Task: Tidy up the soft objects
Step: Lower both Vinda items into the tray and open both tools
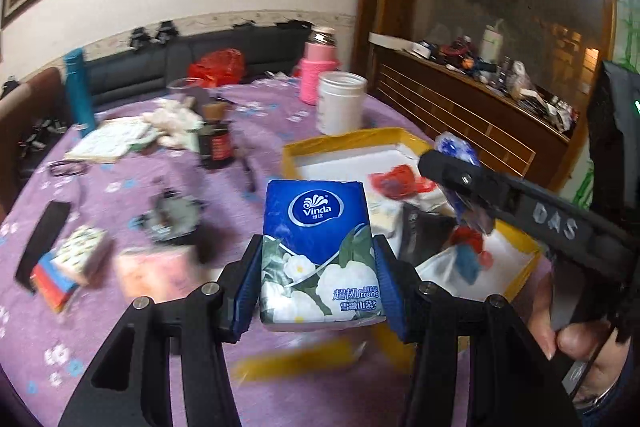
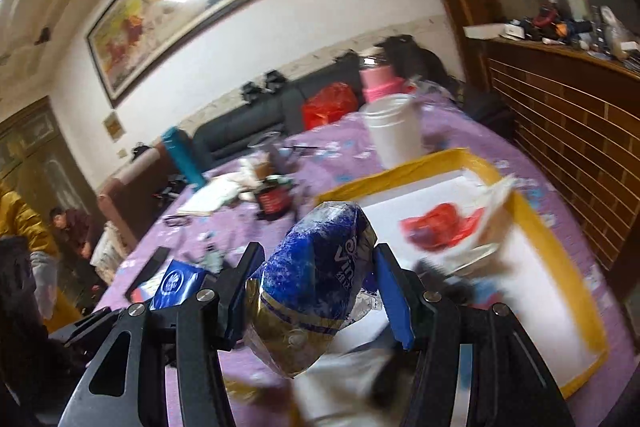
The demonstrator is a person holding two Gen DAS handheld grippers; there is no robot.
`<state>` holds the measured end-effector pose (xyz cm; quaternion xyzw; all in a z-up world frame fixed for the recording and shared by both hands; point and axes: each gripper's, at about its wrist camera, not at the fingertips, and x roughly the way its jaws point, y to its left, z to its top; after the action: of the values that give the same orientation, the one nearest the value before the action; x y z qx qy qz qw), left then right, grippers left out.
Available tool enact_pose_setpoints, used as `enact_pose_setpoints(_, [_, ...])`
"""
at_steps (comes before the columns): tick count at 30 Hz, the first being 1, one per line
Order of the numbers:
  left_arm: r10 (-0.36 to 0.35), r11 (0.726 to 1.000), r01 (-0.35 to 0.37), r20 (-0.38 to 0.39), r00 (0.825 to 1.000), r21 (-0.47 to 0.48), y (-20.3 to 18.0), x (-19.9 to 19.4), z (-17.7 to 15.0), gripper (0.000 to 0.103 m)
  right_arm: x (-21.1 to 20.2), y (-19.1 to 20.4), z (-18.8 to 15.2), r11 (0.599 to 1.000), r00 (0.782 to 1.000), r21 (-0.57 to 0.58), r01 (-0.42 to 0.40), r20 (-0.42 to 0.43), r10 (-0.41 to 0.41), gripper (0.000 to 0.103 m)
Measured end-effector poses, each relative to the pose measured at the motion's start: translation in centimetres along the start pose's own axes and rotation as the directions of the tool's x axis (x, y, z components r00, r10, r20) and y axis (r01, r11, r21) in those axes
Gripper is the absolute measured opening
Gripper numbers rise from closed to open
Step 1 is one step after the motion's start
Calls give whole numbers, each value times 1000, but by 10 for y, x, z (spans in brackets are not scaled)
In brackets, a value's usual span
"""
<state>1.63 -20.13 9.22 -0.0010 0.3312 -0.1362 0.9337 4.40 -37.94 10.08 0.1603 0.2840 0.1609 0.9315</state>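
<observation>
So both grippers are loaded up. The left gripper (image 1: 318,275) has its blue pads squeezing a Vinda tissue pack (image 1: 318,251) from both sides, held upright above the purple tablecloth (image 1: 120,187), just in front of the near corner of the yellow-rimmed tray (image 1: 340,141). The right gripper (image 2: 316,291) is pinching a crinkly blue-and-gold wrapped pack (image 2: 316,279), also lifted off the table, near the tray's (image 2: 400,175) edge.

What's neat is how the two cameras fill each other in. The left wrist view catches the right gripper (image 1: 460,187) from the side, reaching over the tray with that blue wrapper dangling under it, plus the hand (image 1: 580,351) gripping its handle. It also shows loose stuff left of the tray: a pink sponge-like block (image 1: 156,271), a small patterned tissue pack (image 1: 82,247) and a black flat thing (image 1: 42,239).

The right wrist view only gets a corner of the Vinda pack (image 2: 180,283) peeking past its own left finger. But it shows the tray's white floor better, with a red plastic piece (image 2: 436,227) in it, and a white jar (image 2: 396,131) just behind the tray. Both views are pretty blurry.
</observation>
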Motion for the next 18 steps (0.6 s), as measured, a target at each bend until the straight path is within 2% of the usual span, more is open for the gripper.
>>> enact_pose_setpoints(3, [-33,999,33,-38,999,18,-17,23,8,51,11,-25,22,998,997,7,64,-43,-64,60])
enact_pose_setpoints(8, [-42,998,46,-109,993,31,-34,64,18,51,38,-60,45,988,981,15,155,-123,-153,60])
enact_pose_setpoints(13, [-43,998,48,-163,986,29,-40,92,23,51,72,-76,50,983,962,21,184,-212,-175,60])
enact_pose_setpoints(18, [-43,998,50,-204,978,33,-44,108,21,52,97,-79,49,975,943,-8,224,-251,-219,62])
